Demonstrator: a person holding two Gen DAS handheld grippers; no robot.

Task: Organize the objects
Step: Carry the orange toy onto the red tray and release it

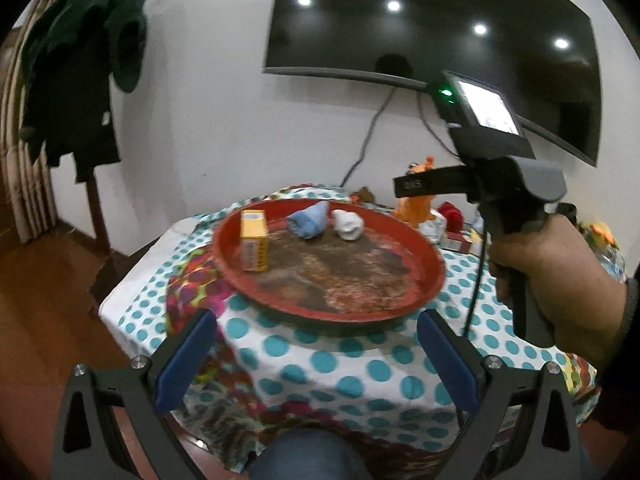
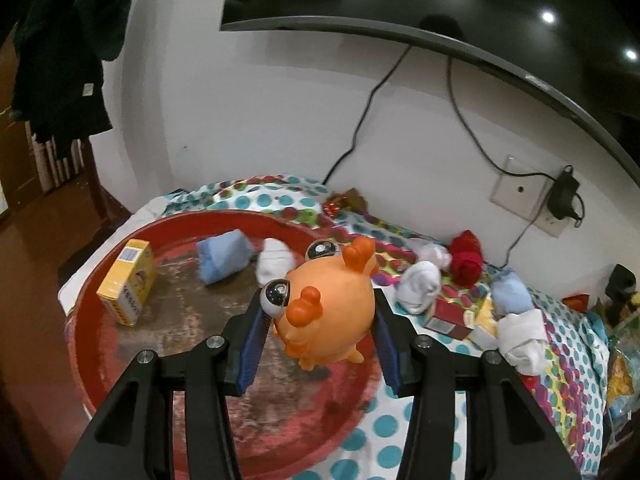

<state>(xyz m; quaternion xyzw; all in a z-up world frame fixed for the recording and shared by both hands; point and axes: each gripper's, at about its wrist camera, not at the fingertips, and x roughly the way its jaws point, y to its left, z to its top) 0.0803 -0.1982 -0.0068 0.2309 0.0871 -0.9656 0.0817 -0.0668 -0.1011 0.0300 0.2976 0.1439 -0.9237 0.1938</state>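
Observation:
A round red tray (image 1: 430, 258) (image 2: 100, 384) rests on the dotted tablecloth. In it are a yellow box (image 1: 254, 246) (image 2: 127, 282), a blue sock bundle (image 1: 309, 220) (image 2: 224, 258) and a white sock bundle (image 1: 348, 224) (image 2: 274, 260). My right gripper (image 2: 320, 322) is shut on an orange toy with big eyes (image 2: 330, 308) and holds it above the tray's right part. In the left wrist view the toy (image 1: 418, 202) shows behind the right gripper's body (image 1: 512, 184), held by a hand (image 1: 560, 280). My left gripper (image 1: 316, 328) stands open and empty, short of the tray's near rim.
Right of the tray lie a red sock (image 2: 466, 258), white socks (image 2: 420, 286), a light blue sock (image 2: 512, 290) and small boxes (image 2: 448, 316). A television (image 1: 440, 32) hangs on the wall with cables and a wall socket (image 2: 532, 196). Dark clothes (image 1: 80, 60) hang at the left. A knee (image 1: 308, 456) is below the table edge.

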